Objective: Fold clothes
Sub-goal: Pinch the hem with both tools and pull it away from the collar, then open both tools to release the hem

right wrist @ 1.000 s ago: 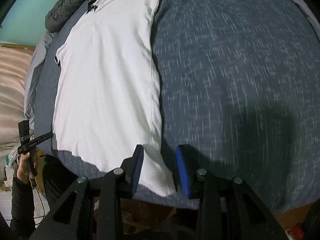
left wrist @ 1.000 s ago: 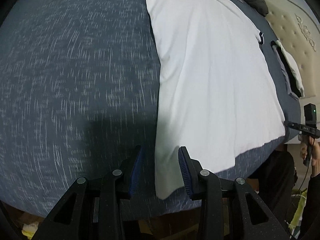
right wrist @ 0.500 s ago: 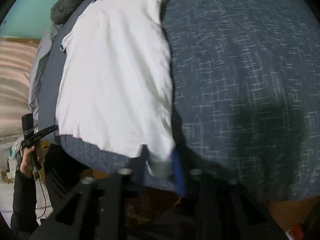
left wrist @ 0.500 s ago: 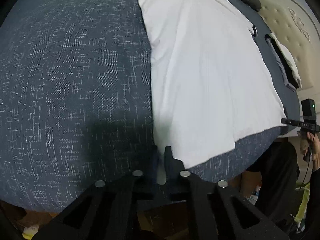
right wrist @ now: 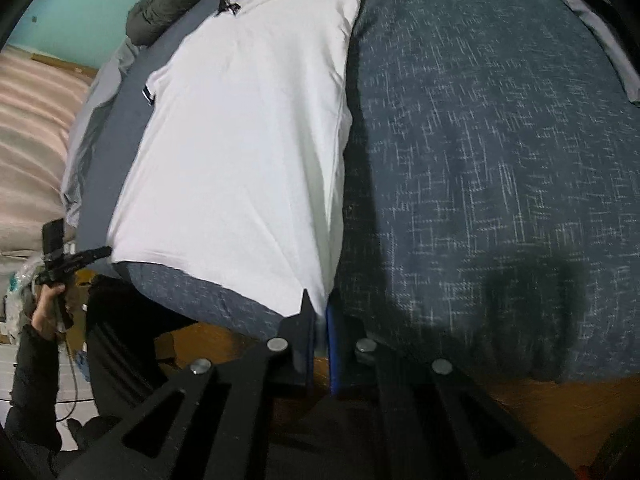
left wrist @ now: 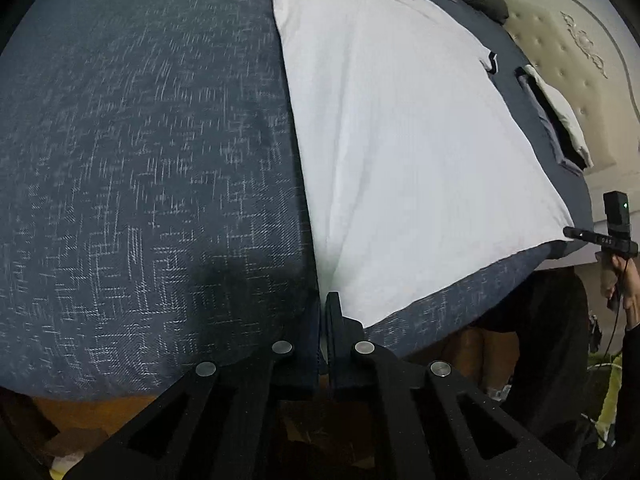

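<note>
Left tool [left wrist: 323, 312]: clenched on the shirt [left wrist: 400, 140] hem corner.
Shirt: spread flat on the bed [left wrist: 140, 160].
Right tool [right wrist: 320, 312]: clenched on the shirt's [right wrist: 248, 128] other hem corner, at the bed [right wrist: 480, 140] edge.

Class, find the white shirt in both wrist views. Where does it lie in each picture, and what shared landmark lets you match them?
Left wrist view: the white shirt runs from top centre to the lower middle, right of the bare blue bedspread.
Right wrist view: the white shirt fills the centre-left, with the bedspread to its right.
Shared landmark: the dark-trimmed sleeve cuff.
</note>
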The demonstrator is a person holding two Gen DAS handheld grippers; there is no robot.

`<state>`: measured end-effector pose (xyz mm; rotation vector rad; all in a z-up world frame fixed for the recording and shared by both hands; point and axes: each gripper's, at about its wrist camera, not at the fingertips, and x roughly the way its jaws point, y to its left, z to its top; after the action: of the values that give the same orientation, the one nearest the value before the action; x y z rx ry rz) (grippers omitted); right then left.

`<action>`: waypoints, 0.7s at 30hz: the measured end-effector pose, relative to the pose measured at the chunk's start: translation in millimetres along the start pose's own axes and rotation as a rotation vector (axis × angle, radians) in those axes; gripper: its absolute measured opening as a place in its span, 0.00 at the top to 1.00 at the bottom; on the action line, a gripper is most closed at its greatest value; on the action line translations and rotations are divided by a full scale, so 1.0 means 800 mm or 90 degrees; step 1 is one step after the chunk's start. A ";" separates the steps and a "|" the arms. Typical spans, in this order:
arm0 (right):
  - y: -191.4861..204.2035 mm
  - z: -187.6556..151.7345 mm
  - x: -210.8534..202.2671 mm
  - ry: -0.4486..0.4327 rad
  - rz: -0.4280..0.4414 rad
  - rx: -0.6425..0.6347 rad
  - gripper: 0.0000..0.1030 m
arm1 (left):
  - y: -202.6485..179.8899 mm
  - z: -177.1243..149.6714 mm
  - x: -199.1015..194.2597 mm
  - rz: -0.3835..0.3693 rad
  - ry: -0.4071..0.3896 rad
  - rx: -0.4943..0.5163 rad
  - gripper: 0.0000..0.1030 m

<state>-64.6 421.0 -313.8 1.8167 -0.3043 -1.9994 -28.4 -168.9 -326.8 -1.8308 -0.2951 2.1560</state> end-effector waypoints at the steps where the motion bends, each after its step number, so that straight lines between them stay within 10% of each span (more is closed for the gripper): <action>1: -0.001 0.000 0.006 0.003 -0.008 0.001 0.96 | 0.003 0.000 0.001 0.001 0.001 -0.004 0.98; 21: -0.013 0.000 0.055 0.056 -0.023 0.019 0.85 | 0.005 -0.009 0.023 0.018 0.023 -0.012 0.93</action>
<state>-68.9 410.8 -358.0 1.9356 -0.2785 -1.9426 -24.1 -166.6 -346.5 -1.8933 -0.2851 2.1432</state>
